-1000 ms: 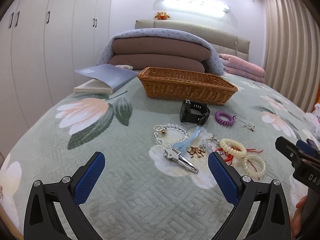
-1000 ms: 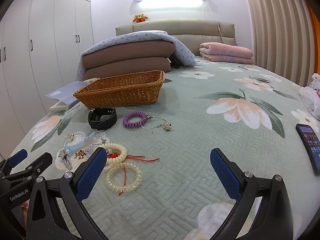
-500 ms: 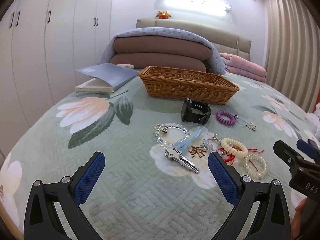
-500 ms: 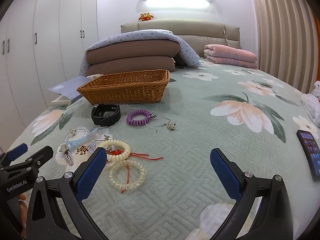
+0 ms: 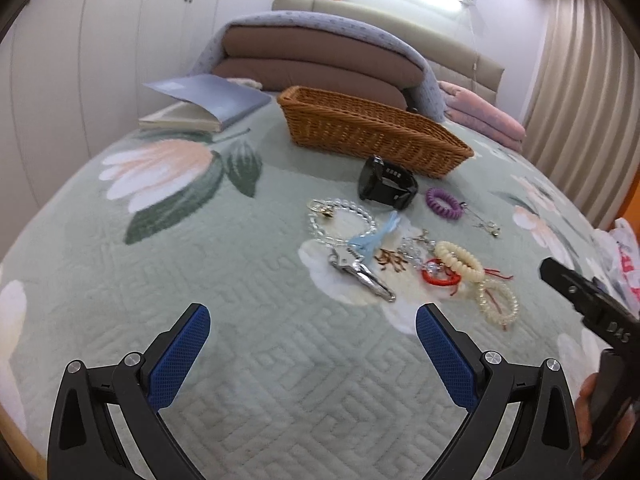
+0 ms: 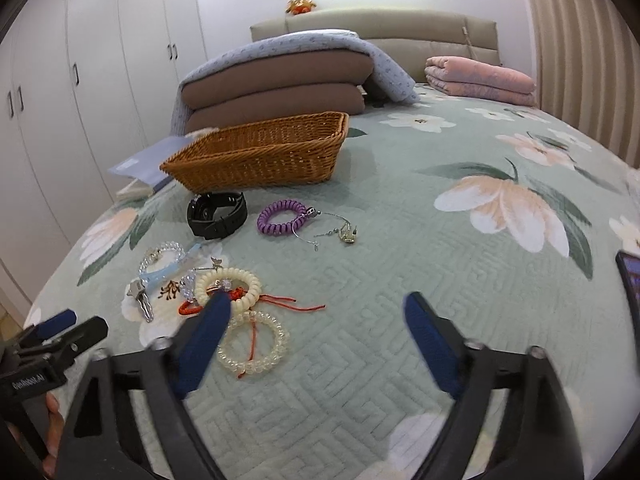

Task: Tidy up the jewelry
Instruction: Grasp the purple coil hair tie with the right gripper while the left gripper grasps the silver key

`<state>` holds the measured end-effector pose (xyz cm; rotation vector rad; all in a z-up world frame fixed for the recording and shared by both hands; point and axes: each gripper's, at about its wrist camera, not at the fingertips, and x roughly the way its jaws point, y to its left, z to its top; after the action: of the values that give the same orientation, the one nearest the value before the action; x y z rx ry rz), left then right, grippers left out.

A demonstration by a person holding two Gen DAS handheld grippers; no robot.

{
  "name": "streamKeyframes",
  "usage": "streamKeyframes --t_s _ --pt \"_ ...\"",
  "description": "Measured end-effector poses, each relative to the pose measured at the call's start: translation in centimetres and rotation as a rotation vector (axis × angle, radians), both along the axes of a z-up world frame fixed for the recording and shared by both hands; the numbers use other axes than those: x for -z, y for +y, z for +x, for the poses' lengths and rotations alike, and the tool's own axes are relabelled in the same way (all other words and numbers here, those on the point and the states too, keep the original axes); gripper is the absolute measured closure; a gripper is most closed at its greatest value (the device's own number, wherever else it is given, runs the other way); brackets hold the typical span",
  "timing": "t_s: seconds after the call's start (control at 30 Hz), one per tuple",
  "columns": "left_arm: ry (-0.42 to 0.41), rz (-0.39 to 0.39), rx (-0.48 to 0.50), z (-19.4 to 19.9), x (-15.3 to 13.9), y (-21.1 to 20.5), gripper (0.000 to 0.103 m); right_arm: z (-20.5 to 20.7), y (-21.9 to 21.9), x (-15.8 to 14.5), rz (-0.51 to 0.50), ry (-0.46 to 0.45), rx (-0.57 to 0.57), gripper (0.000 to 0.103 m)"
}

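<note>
Jewelry lies scattered on a green floral bedspread in front of a brown wicker basket (image 5: 372,132) (image 6: 264,152). I see a black watch (image 5: 386,188) (image 6: 218,214), a purple coil bracelet (image 5: 443,203) (image 6: 282,217), a clear bead bracelet (image 5: 340,216), a cream bead bracelet (image 5: 458,260) (image 6: 228,284), a clear coil bracelet (image 5: 498,300) (image 6: 252,344) and a silver clip (image 5: 364,274). My left gripper (image 5: 312,340) hangs open, short of the clip. My right gripper (image 6: 316,320) is closing above the bedspread with nothing between its fingers; its left fingertip (image 6: 214,312) overlaps the cream bracelet.
An open book (image 5: 208,104) lies left of the basket. Folded brown cushions under a blue blanket (image 6: 280,80) and a pink blanket (image 6: 480,80) lie behind. A phone (image 6: 630,276) rests at the right edge. White wardrobes line the left wall.
Both views have tipped and drawn nearer to the jewelry. The right gripper's jaws have narrowed, its left finger now over the cream bracelet.
</note>
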<state>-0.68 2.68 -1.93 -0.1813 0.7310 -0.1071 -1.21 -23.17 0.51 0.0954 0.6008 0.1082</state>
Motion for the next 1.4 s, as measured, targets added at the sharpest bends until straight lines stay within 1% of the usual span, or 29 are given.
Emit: streamKeyframes --t_s 0.07,0.13,0.2,0.23,0.33,0.37,0.4,0.43,0.47,0.57,0.63,0.67,0.73,0.77,0.83,0.9,0.97,1.0,1.07,1.13,1.23,1.3,1.33,1.37,1.4 --pt "0.011 -0.012 0.011 0.3 -0.1 0.1 0.002 0.4 0.3 -0.6 -0.050 -0.005 -0.016 0.027" --pt "0.028 -0.019 0.015 0.8 -0.2 0.2 0.006 0.9 0.6 -1.3 -0.100 -0.019 -0.034 0.028" --pt "0.038 -0.030 0.013 1.3 -0.3 0.0 0.007 1.8 0.7 -2.1 -0.135 -0.026 -0.059 0.036" --pt "0.042 -0.031 0.009 1.7 -0.4 -0.3 0.007 2.3 0.8 -2.4 -0.146 -0.029 -0.072 0.036" --pt "0.048 0.007 -0.005 3.0 -0.5 -1.5 0.007 4.4 1.1 -3.5 -0.187 -0.047 -0.119 0.039" --pt "0.051 0.021 -0.011 3.4 -0.5 -1.9 0.007 5.6 1.2 -3.7 -0.203 -0.039 -0.144 0.042" --pt "0.054 0.034 -0.016 3.7 -0.4 -2.4 0.007 6.6 1.2 -3.6 -0.211 -0.024 -0.150 0.048" --pt "0.058 0.042 -0.017 4.0 -0.3 -2.7 0.007 7.8 1.0 -3.4 -0.211 0.003 -0.154 0.052" --pt "0.063 0.050 -0.018 4.1 -0.1 -2.9 0.007 8.7 0.7 -3.0 -0.196 0.030 -0.162 0.054" --pt "0.074 0.088 -0.021 4.5 0.1 -3.5 0.010 11.2 -0.1 -2.1 -0.134 0.089 -0.206 0.055" --pt "0.085 0.090 -0.025 4.8 0.3 -3.5 0.015 12.2 0.2 -1.8 -0.122 0.104 -0.239 0.055" --pt "0.092 0.087 -0.029 4.9 0.5 -3.4 0.017 12.6 0.8 -1.7 -0.130 0.104 -0.266 0.055" --pt "0.114 0.088 -0.039 5.4 0.8 -3.4 0.024 13.1 2.1 -1.5 -0.185 0.103 -0.292 0.055" --pt "0.114 0.094 -0.043 5.4 0.9 -3.5 0.025 13.6 3.0 -1.2 -0.229 0.104 -0.304 0.055" --pt "0.107 0.100 -0.036 5.3 0.8 -3.7 0.026 14.7 3.9 -0.6 -0.278 0.120 -0.321 0.061" --pt "0.107 0.116 -0.031 5.3 0.9 -3.9 0.028 15.7 4.3 0.2 -0.300 0.148 -0.332 0.062" --pt "0.107 0.131 -0.027 5.1 1.0 -3.9 0.033 16.6 4.4 0.9 -0.306 0.172 -0.340 0.062" --pt "0.105 0.131 -0.023 4.9 1.0 -3.8 0.037 17.0 4.5 1.3 -0.305 0.180 -0.345 0.062" --pt "0.104 0.122 -0.017 4.6 0.9 -3.2 0.044 17.5 4.5 2.0 -0.286 0.201 -0.360 0.062" --pt "0.103 0.102 -0.014 4.4 0.9 -2.5 0.051 17.3 4.5 2.2 -0.285 0.197 -0.362 0.062" --pt "0.104 0.052 -0.003 4.4 0.8 -1.7 0.051 17.3 4.8 2.3 -0.291 0.193 -0.374 0.062" --pt "0.108 0.030 -0.001 4.5 0.8 -1.4 0.051 17.3 5.1 2.4 -0.296 0.192 -0.390 0.070" --pt "0.109 0.021 -0.004 4.6 0.8 -1.3 0.051 17.1 5.4 2.4 -0.304 0.185 -0.395 0.072" --pt "0.112 0.011 -0.009 4.8 0.8 -1.3 0.051 16.9 5.6 2.5 -0.305 0.182 -0.408 0.081" --pt "0.112 0.009 -0.013 4.8 0.9 -1.3 0.051 16.8 5.8 2.5 -0.306 0.179 -0.421 0.087"
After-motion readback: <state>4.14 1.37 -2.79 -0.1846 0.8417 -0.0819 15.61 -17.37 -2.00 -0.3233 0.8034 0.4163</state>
